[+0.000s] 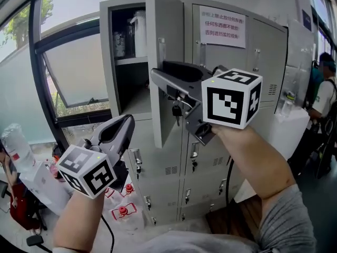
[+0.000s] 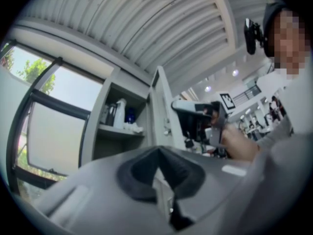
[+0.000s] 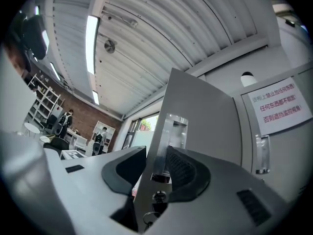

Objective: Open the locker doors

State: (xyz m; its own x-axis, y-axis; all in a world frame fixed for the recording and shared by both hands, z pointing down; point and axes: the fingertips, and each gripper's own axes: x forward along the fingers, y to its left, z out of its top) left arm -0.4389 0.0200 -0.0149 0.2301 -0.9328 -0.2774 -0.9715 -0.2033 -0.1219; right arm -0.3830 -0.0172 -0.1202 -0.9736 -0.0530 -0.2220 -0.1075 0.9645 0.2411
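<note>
Head view: the right forearm [image 1: 258,162] rises from the lower right and holds the right tool [image 1: 164,80] up at the free edge of the open door [image 1: 163,30]. That door belongs to the top left compartment [image 1: 126,94] of the grey lockers [image 1: 237,83]. It stands swung out, edge toward the camera, with keys [image 1: 176,112] hanging from it just below the tool. The left forearm [image 1: 79,220] comes up from the lower left. It holds the left tool [image 1: 124,126] lower down, pointing at the lockers and clear of them. In the compartment a white jug [image 1: 138,33] and darker bottles stand on the upper shelf [image 1: 131,60]; the space below looks bare.

Left gripper view: the left tool [image 2: 157,153] is clenched on nothing, its pads meeting. Beyond it are the open compartment, bottles [image 2: 120,112] on the shelf, the door [image 2: 161,106] and the right tool [image 2: 193,116] at the door's edge.

Right gripper view: the right tool [image 3: 156,165] grasps the door [image 3: 200,111] by its edge. One pad is on each face beside the metal handle [image 3: 172,133], with the lock [image 3: 159,196] just below. A white notice [image 3: 279,105] hangs on a closed locker at right.
</note>
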